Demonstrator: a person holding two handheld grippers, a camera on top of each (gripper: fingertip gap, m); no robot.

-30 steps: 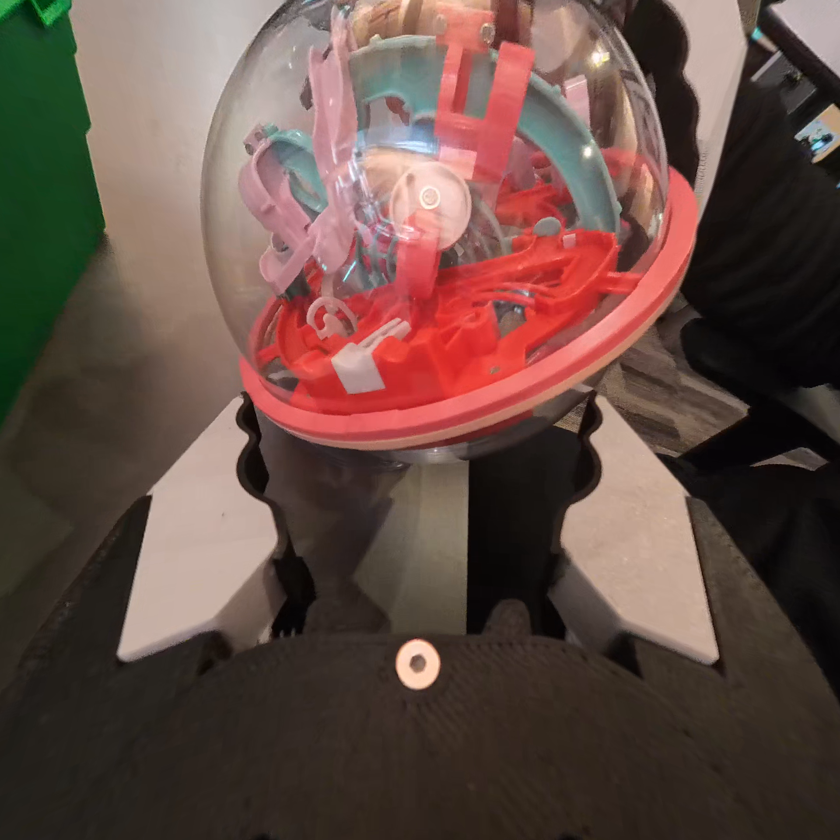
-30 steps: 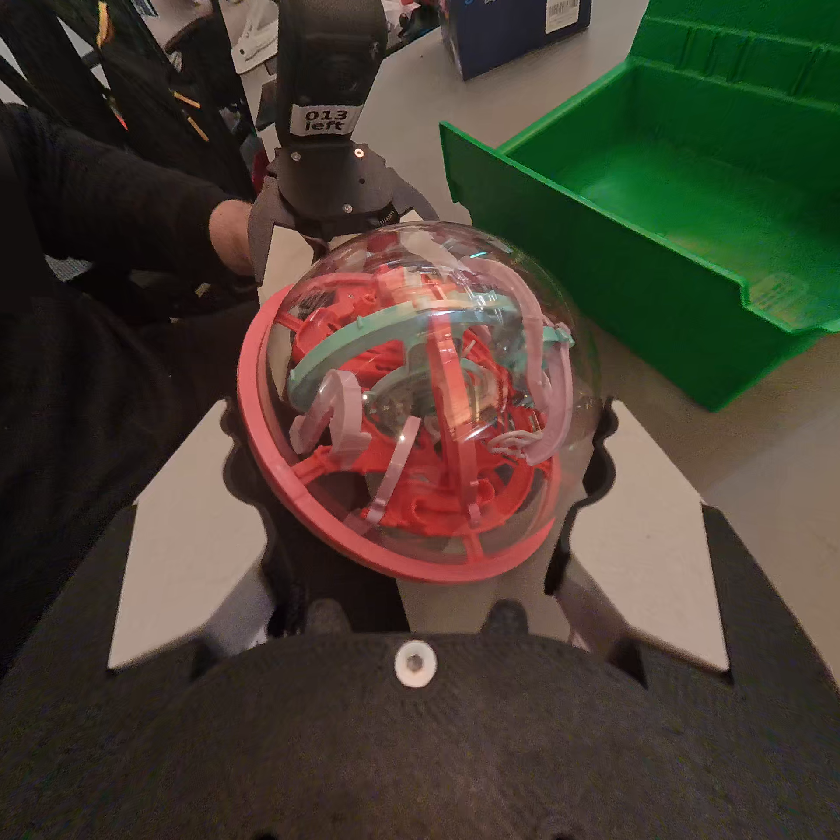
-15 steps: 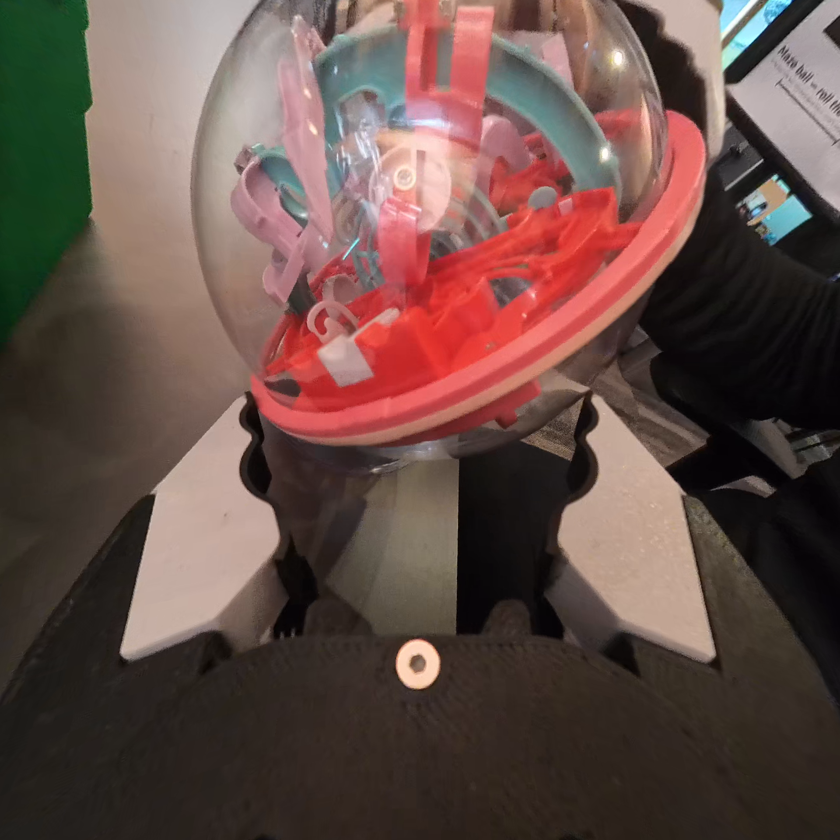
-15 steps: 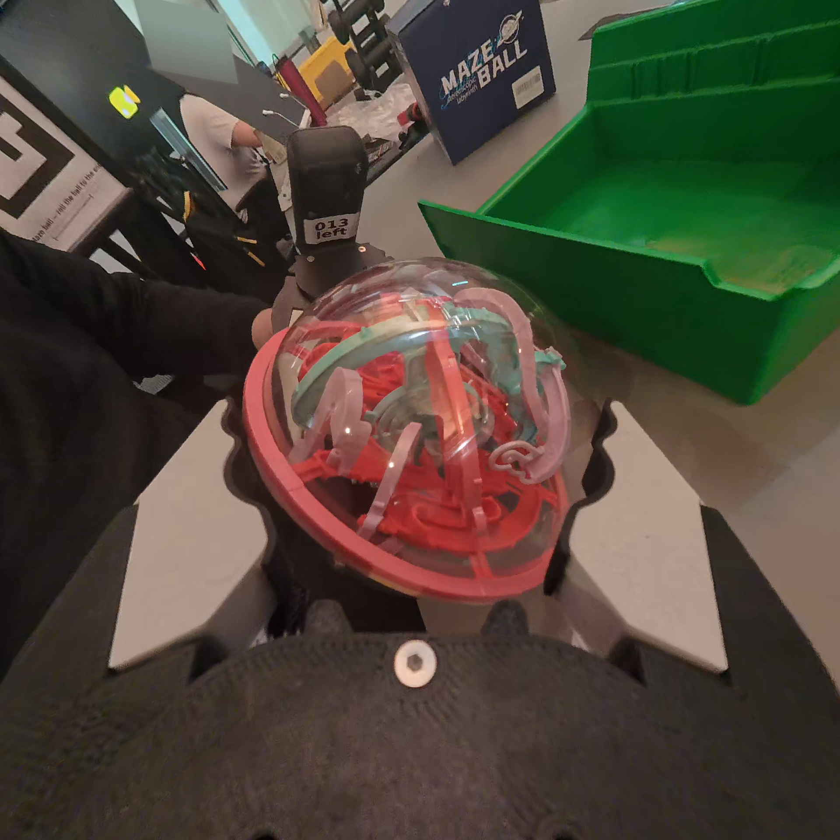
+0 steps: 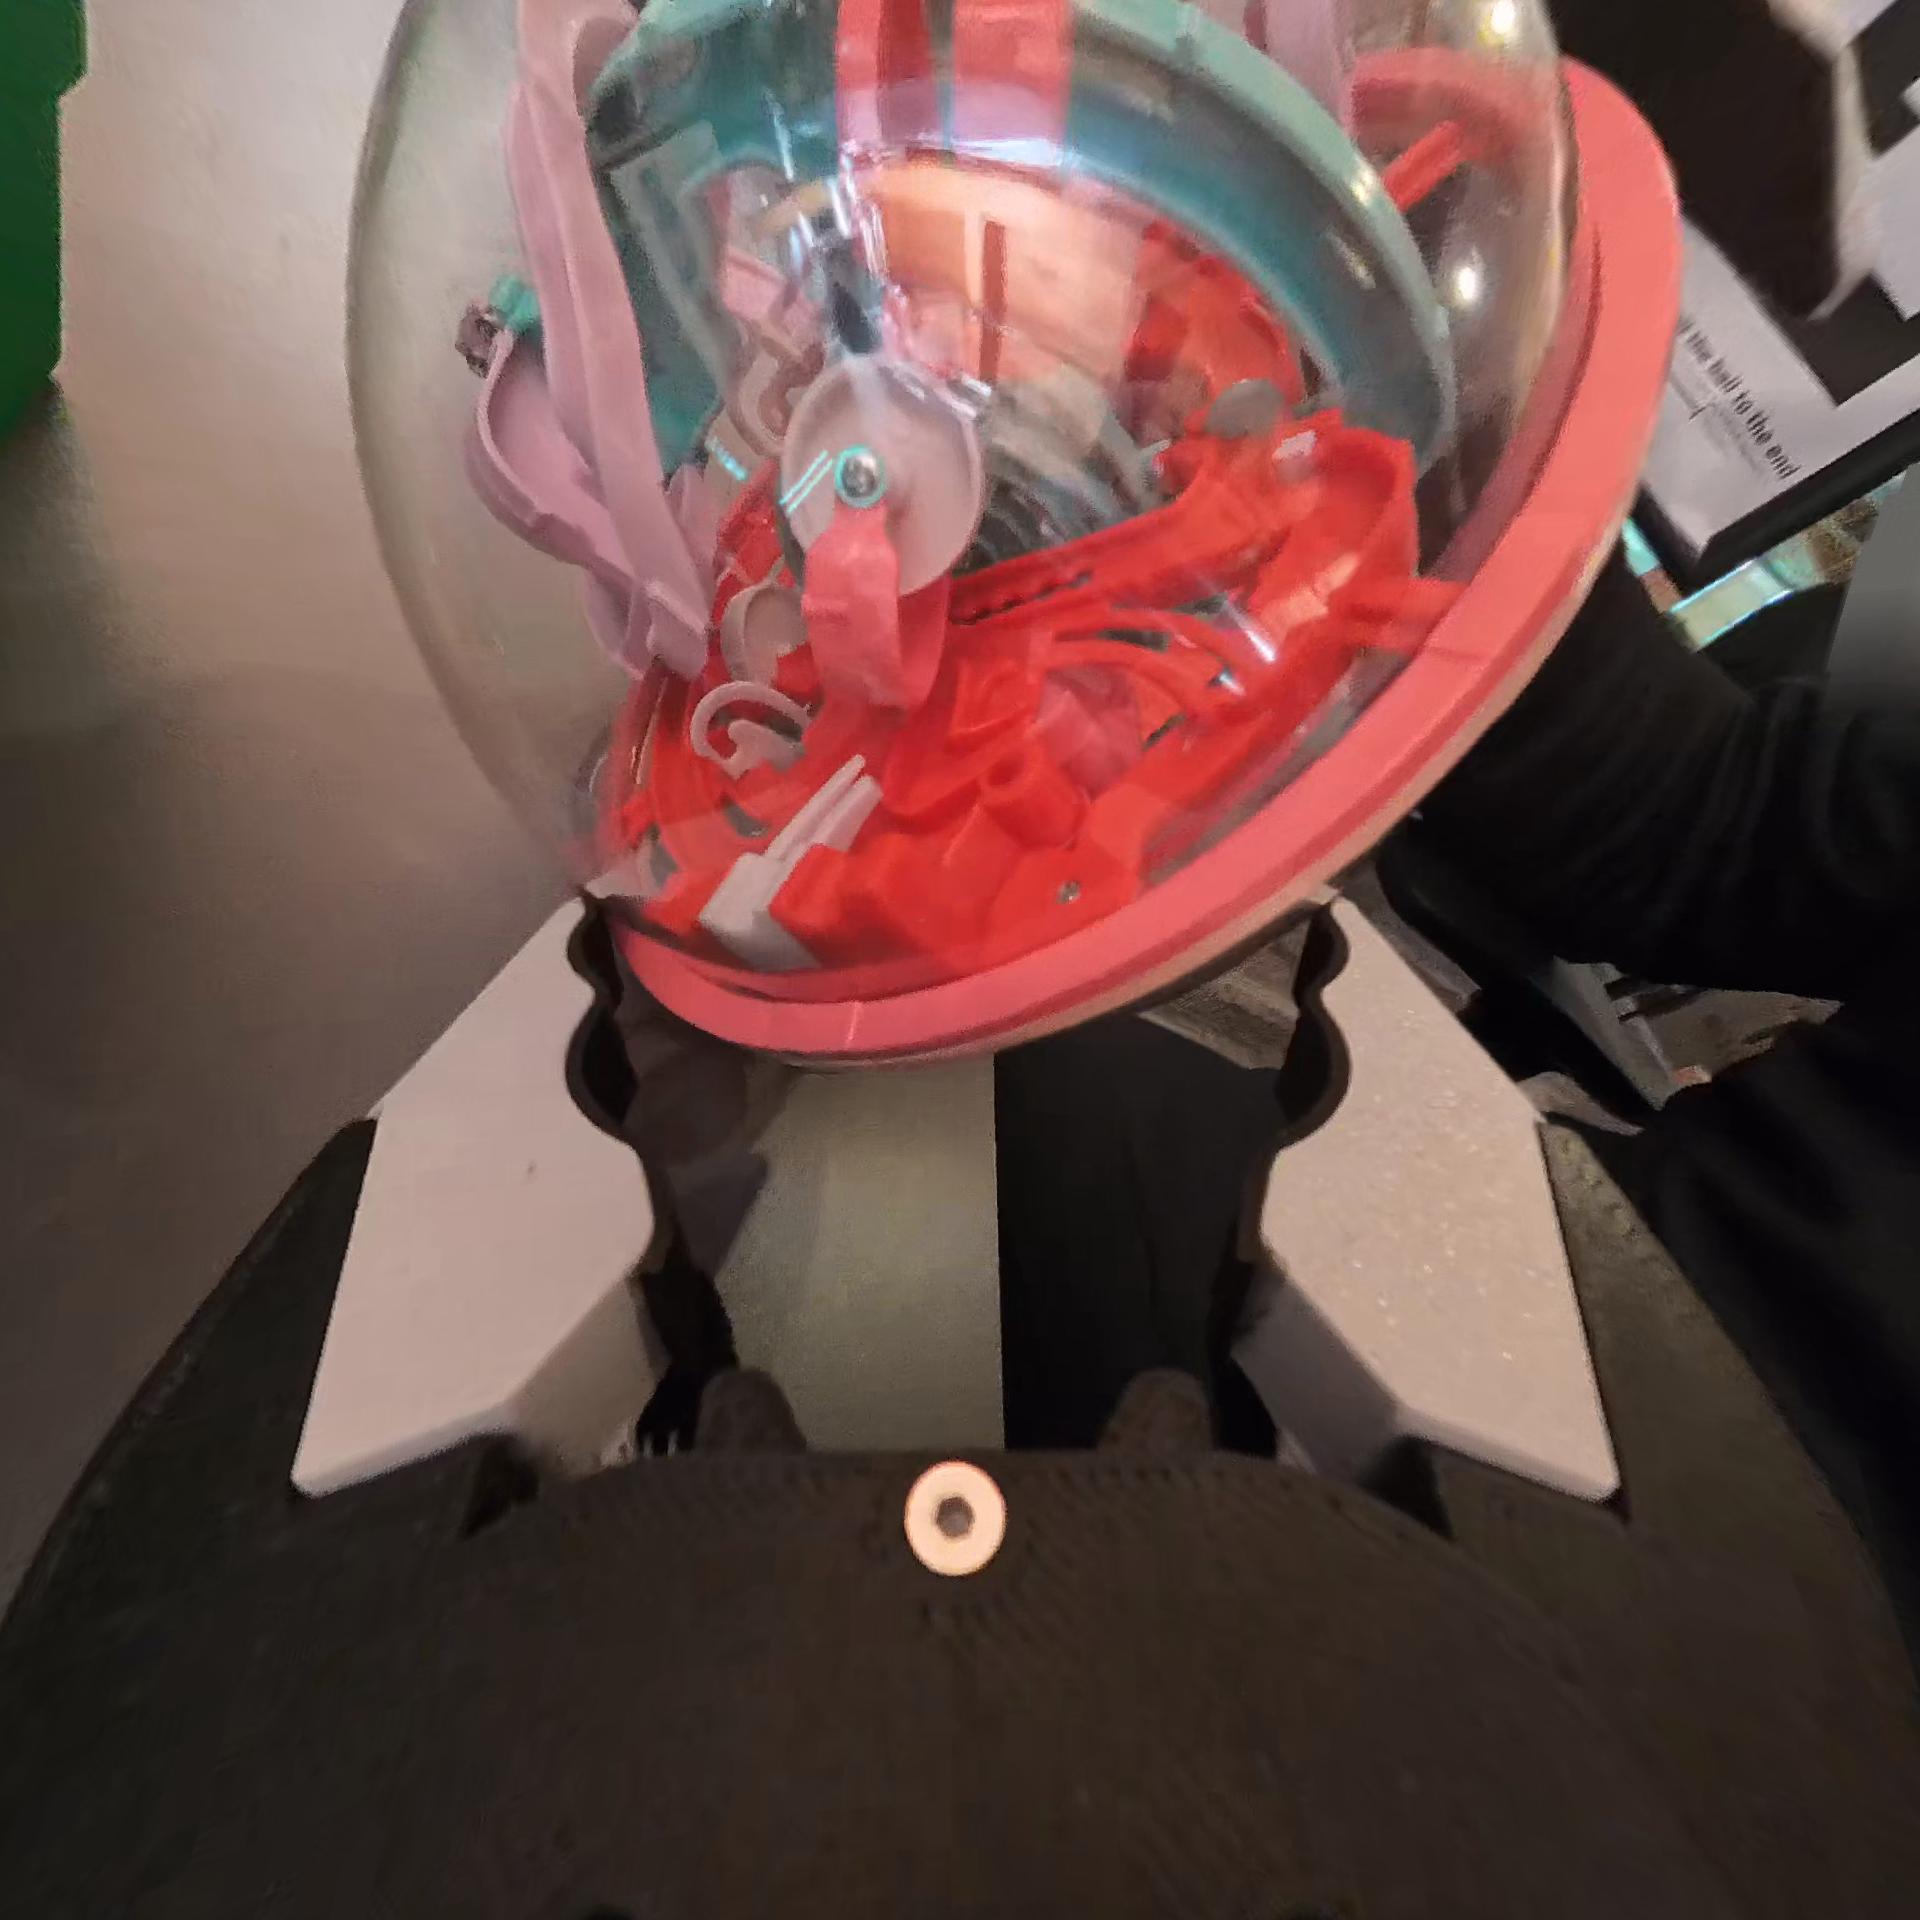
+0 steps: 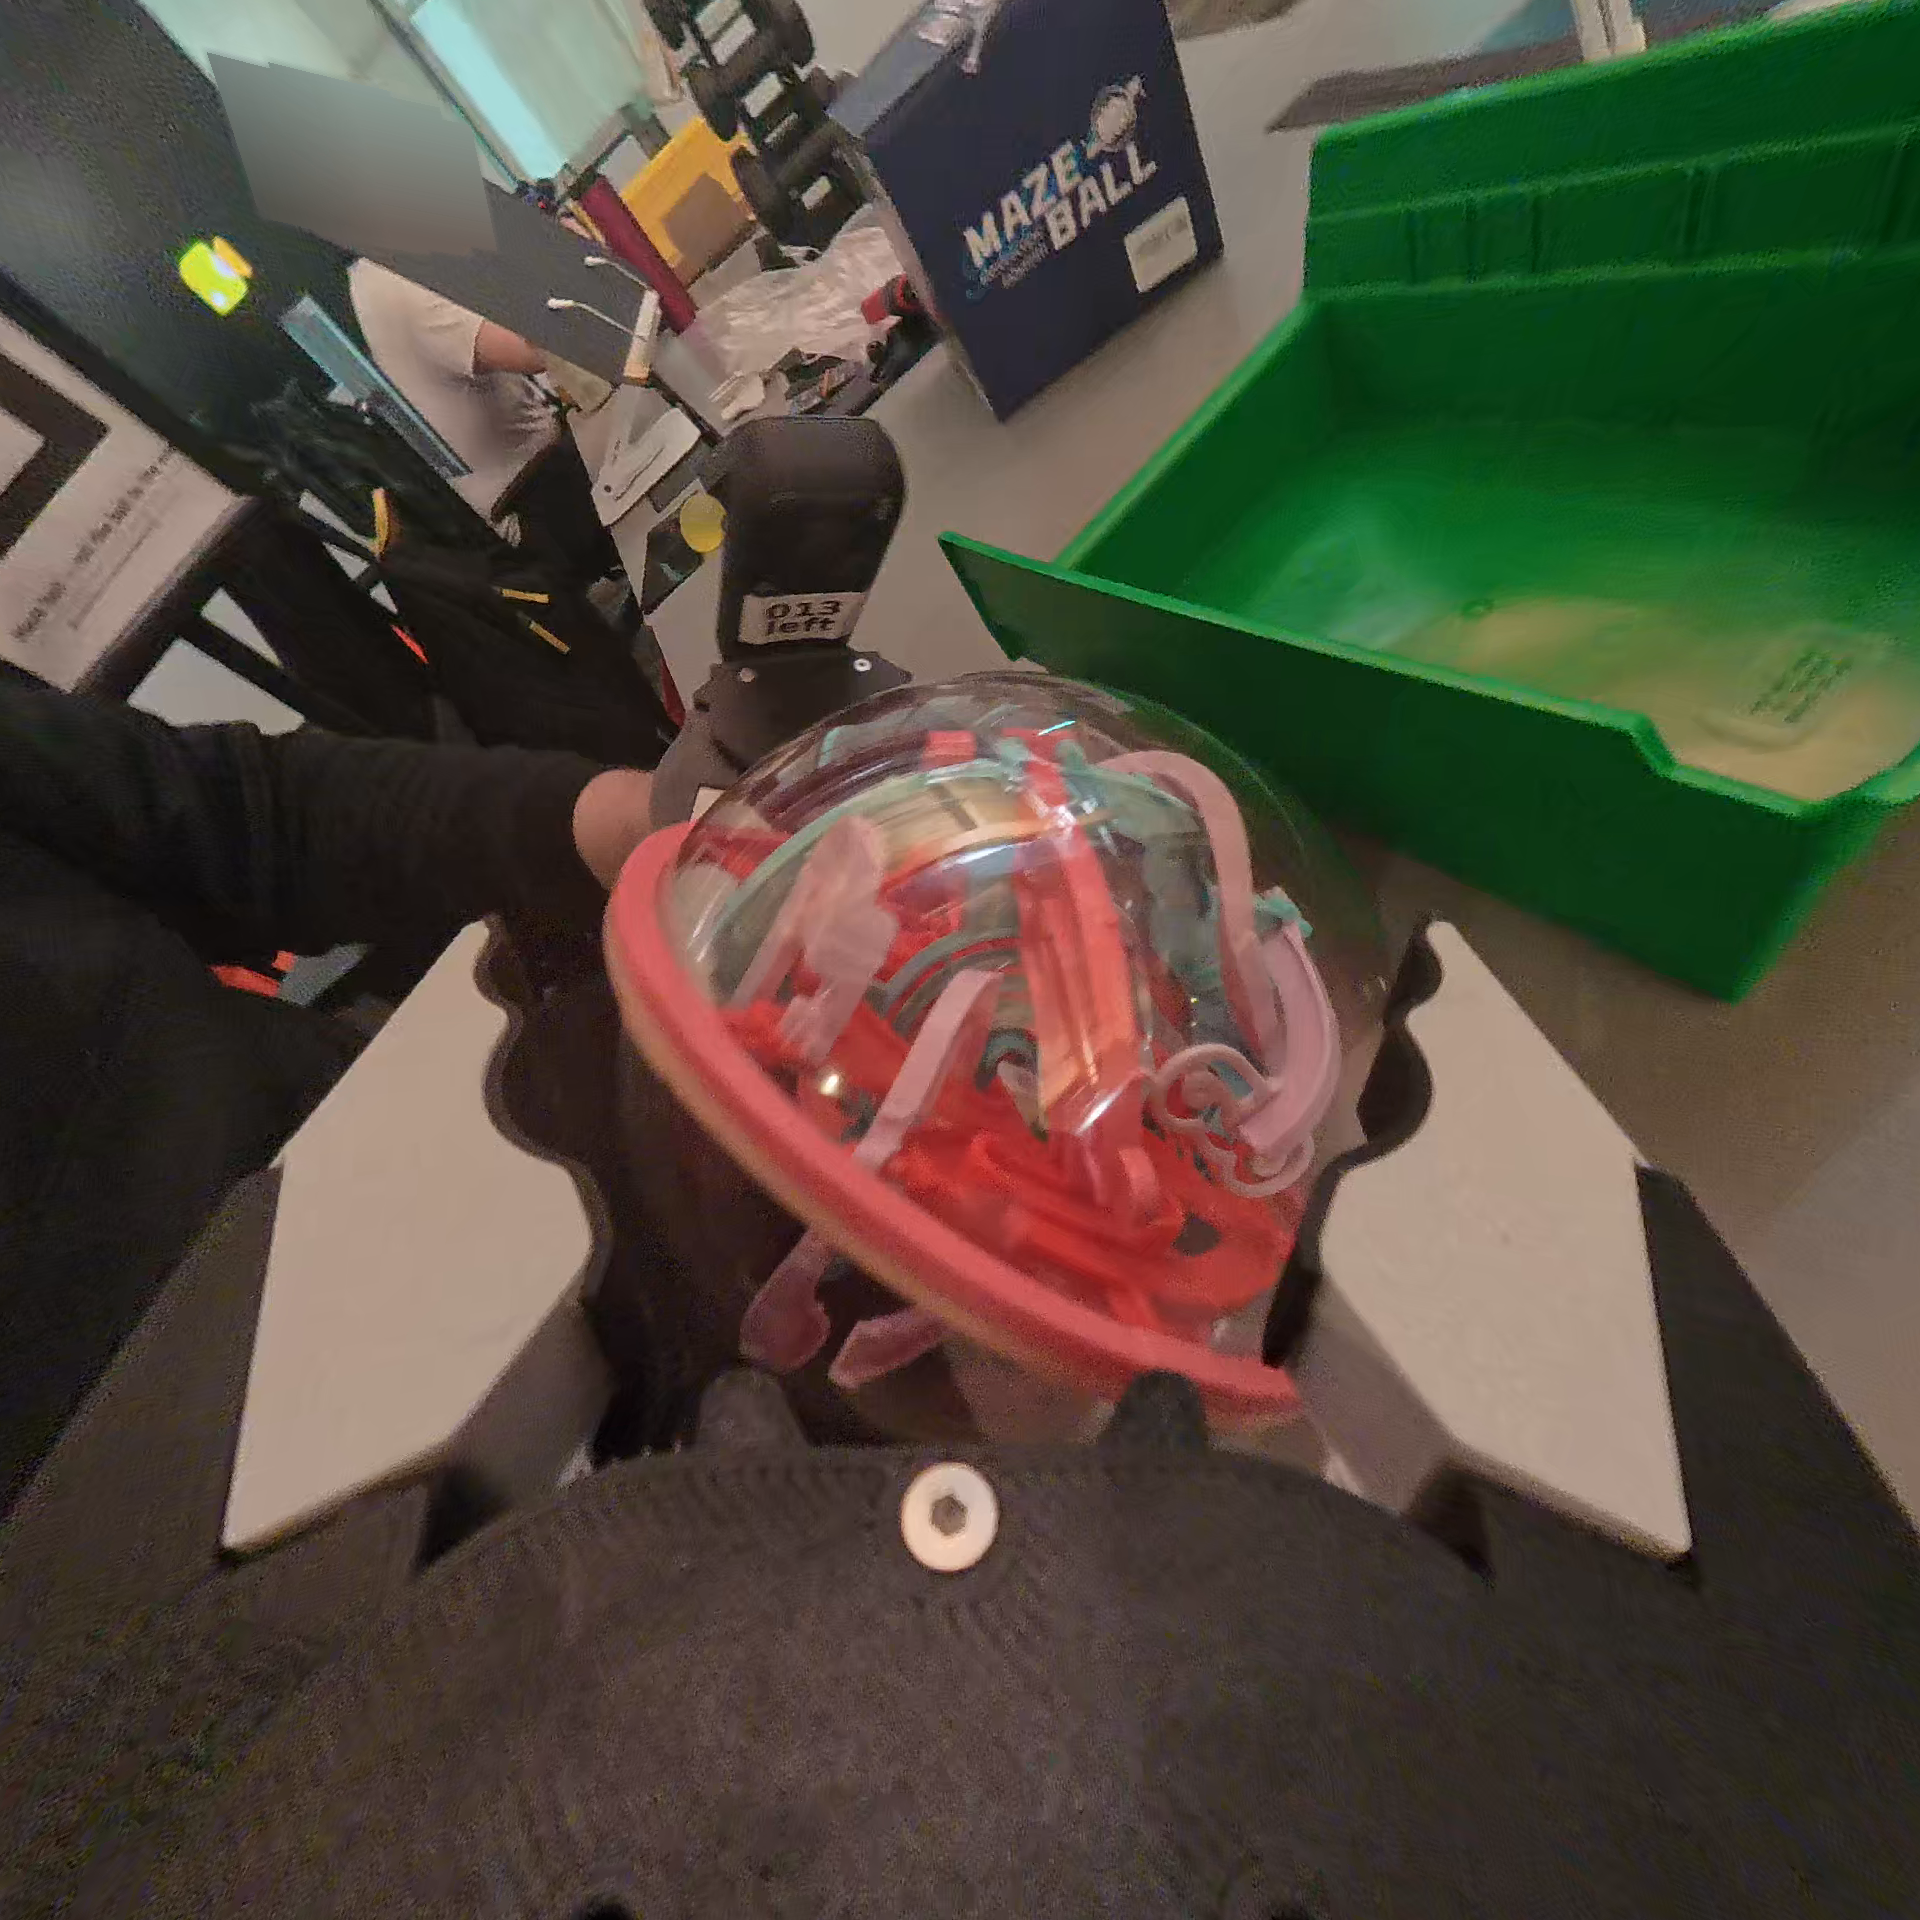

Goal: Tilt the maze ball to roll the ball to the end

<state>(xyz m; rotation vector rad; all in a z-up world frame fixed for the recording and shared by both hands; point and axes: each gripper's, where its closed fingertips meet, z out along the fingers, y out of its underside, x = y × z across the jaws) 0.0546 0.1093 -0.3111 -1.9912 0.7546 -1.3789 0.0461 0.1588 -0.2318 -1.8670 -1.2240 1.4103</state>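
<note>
The maze ball (image 5: 987,520) is a clear sphere with red, pink and teal tracks inside and a pink ring around its middle. It is held in the air between my two grippers from opposite sides. My left gripper (image 5: 945,966) is shut on its lower part, with the ring tilted steeply up to the right. My right gripper (image 6: 951,935) is shut on the maze ball (image 6: 987,1039) too, and there the ring slopes down to the right. The left gripper's black body (image 6: 800,582) shows behind the ball. I cannot make out the small ball inside.
A green bin (image 6: 1507,623) stands on the grey table to the right, and its edge shows in the left wrist view (image 5: 31,208). A dark blue box (image 6: 1049,208) stands behind it. A person's black sleeve (image 6: 260,810) is at the left.
The maze ball has tilted further. Its ring is steeper in both views, and the tracks inside have turned. Both grippers have kept hold and pitched upward, showing more of the room.
</note>
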